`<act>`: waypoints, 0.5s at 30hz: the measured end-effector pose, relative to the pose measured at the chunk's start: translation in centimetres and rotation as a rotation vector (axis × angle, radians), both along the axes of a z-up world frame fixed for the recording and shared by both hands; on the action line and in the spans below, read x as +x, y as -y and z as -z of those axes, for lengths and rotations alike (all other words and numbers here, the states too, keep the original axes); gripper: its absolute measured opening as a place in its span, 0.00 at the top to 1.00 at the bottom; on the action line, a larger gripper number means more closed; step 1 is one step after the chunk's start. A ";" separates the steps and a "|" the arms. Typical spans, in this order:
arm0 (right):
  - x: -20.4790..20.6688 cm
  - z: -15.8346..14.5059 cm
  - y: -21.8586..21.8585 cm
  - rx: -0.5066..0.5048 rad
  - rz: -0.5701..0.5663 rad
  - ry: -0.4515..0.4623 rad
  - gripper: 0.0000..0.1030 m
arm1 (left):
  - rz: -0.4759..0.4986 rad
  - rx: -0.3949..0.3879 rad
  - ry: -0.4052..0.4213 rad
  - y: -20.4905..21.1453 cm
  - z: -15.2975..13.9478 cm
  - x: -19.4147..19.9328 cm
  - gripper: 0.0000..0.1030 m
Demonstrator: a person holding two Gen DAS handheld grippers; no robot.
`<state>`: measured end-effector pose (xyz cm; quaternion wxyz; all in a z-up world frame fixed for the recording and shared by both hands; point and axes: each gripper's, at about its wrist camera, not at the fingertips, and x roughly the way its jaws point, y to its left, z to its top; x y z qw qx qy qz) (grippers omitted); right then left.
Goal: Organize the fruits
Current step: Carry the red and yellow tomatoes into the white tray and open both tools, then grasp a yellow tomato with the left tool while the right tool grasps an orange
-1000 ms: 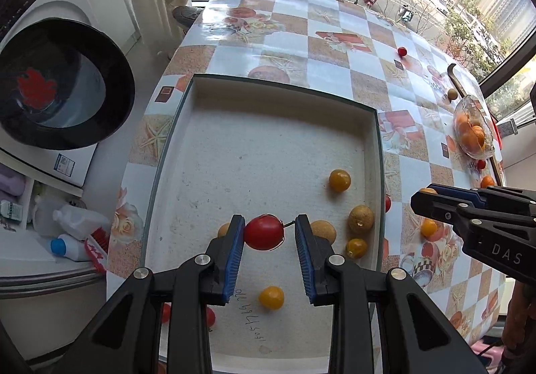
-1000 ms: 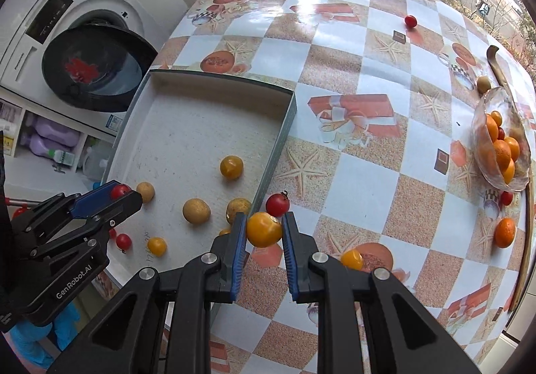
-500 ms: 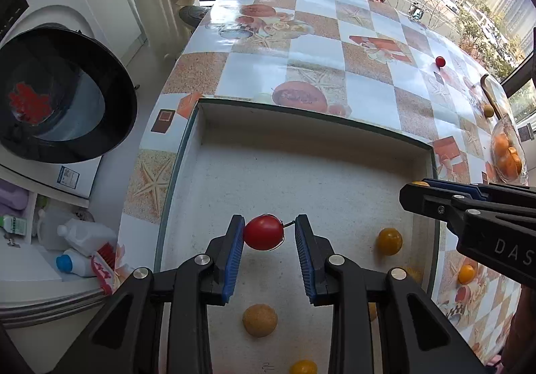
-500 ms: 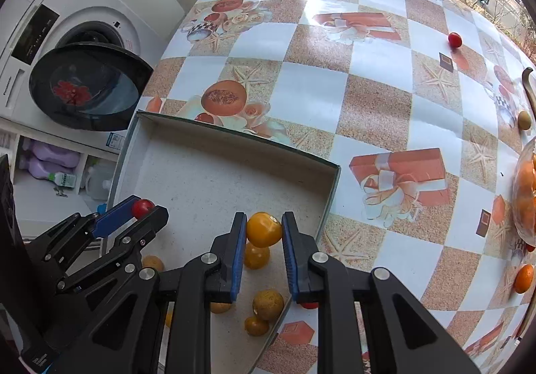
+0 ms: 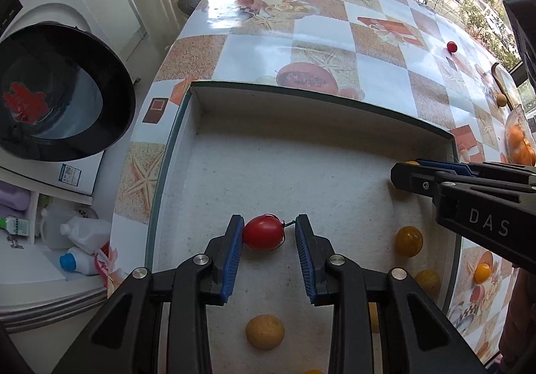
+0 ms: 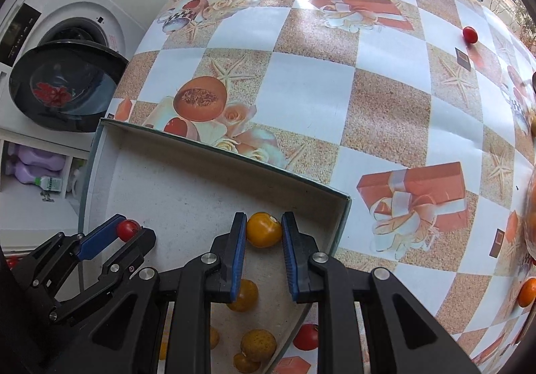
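My left gripper holds a red cherry tomato over the white floor of the shallow box; the tomato touches the left pad, with a small gap at the right pad. My right gripper is shut on a yellow tomato above the box's far right corner. The left gripper also shows in the right wrist view. Several yellow and tan fruits lie in the box.
A red tomato lies far off on the checkered tablecloth. Another red one sits just outside the box. A glass bowl of oranges stands at the right edge. A washing machine with open door is left of the table.
Both grippers have moved forward over the box toward its far wall, each still carrying its tomato. The fruits on the box floor now lie nearer or behind the fingers.
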<state>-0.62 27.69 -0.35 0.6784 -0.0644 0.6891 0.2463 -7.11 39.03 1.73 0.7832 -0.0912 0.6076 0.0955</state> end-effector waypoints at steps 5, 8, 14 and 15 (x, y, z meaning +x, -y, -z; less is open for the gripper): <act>0.1 -0.1 -0.2 0.000 -0.017 -0.010 0.75 | -0.003 0.031 0.001 0.2 -0.1 -0.2 0.24; 0.2 -0.7 0.2 0.031 -0.010 -0.018 0.59 | -0.006 0.066 0.033 0.0 -0.9 -0.6 0.21; 0.0 -3.5 1.2 0.096 0.011 0.019 0.24 | -0.020 0.064 0.021 -0.6 -1.6 -1.2 0.21; 0.0 -4.0 1.7 0.107 0.023 0.023 0.23 | -0.020 0.063 0.020 -0.6 -1.8 -1.4 0.21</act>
